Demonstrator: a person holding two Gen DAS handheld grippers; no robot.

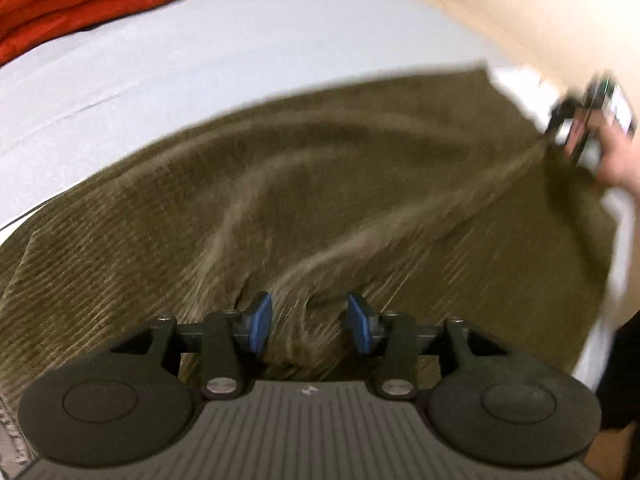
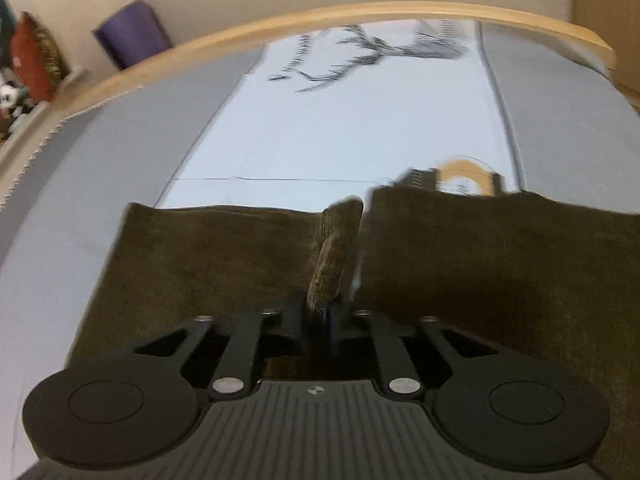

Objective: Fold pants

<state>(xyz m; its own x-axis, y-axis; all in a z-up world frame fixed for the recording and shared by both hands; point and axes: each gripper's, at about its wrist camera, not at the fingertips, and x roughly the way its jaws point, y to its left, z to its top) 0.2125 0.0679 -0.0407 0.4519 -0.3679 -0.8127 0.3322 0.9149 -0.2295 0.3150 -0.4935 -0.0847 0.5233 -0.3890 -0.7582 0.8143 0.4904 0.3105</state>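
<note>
Olive-brown corduroy pants (image 1: 280,200) lie spread over a light grey bed sheet (image 1: 240,60). My left gripper (image 1: 310,322) hovers at their near edge. Its blue pads (image 1: 260,320) stand apart with a raised bunch of cloth between them, and the jaws are open. At the far right, my right gripper (image 1: 580,132) is held by a hand (image 1: 620,164) and pulls a taut ridge in the cloth. In the right wrist view, my right gripper (image 2: 320,314) is shut on an upright fold of the pants (image 2: 336,240).
A folded red blanket (image 1: 80,0) lies at the sheet's far left. A wooden bed frame (image 2: 360,12) curves along the far edge, with a purple container (image 2: 132,34) beyond it. A blurred tan ring-shaped object (image 2: 464,176) sits just past the pants.
</note>
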